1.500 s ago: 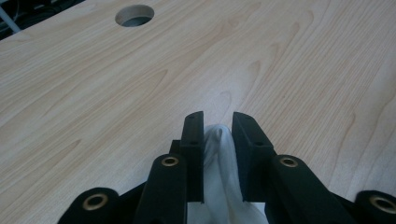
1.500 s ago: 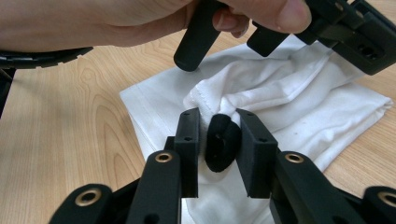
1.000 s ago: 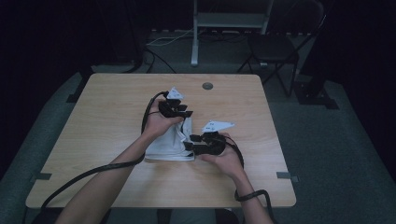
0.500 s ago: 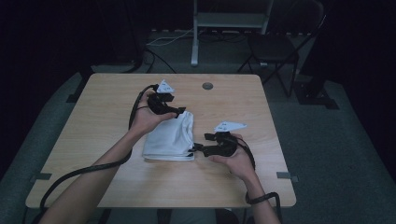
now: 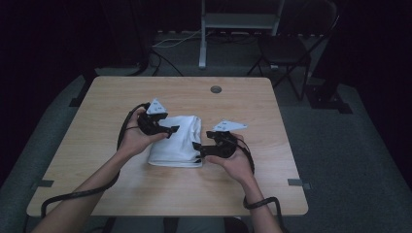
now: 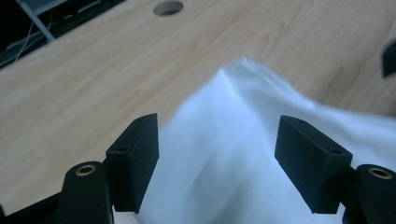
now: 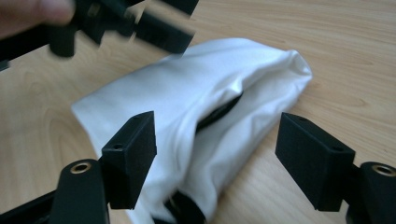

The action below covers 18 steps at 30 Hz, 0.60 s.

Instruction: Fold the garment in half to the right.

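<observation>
On the left of the tabletop (image 5: 97,160), the left tool (image 5: 170,130) is being held in a hand over the near-left edge of the folded white cloth (image 5: 177,141). In the left gripper view its jaws are standing wide apart, having just been opening, with the cloth (image 6: 243,154) lying below and between them but not being pinched; nothing is being gripped. The cloth is being left flat near the middle of the tabletop, folded into a rough rectangle, with a round hole (image 5: 215,89) in the wood well beyond it. To the right, the right tool (image 5: 197,146) is being held just beside the cloth's right edge, pointing toward it. In the right gripper view its jaws are also being shown wide apart, having just been opening, with the cloth (image 7: 196,102) lying ahead between them, its layers gaping at a dark slit; the pads are not pressing on it
</observation>
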Available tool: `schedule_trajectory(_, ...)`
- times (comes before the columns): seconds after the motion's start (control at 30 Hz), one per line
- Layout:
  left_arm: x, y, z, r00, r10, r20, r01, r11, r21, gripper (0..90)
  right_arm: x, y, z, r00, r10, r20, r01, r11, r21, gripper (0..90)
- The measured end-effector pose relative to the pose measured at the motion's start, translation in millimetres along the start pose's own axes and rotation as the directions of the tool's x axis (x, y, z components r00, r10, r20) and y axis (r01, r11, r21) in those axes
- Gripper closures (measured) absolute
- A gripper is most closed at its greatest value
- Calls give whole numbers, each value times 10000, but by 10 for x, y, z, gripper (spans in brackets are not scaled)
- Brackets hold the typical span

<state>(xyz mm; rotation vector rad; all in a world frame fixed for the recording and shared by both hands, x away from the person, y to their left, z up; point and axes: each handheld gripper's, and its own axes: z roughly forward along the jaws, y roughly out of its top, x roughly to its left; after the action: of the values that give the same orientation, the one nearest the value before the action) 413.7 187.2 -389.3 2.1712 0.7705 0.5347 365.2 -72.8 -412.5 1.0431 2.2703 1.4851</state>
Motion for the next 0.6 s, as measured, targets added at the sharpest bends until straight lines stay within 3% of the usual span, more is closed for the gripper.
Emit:
schedule_trajectory(0.23,-74,-267,-54,10000,-46,32,46,10000,-8,302,58,-22,165,9972,-191,719,150,9983,564,299)
schedule_trajectory(0.6,-197,-478,-78,10000,26,93,-26,10000,-40,302,-5,-213,122,9912,-419,1254,254,9911,1306,349)
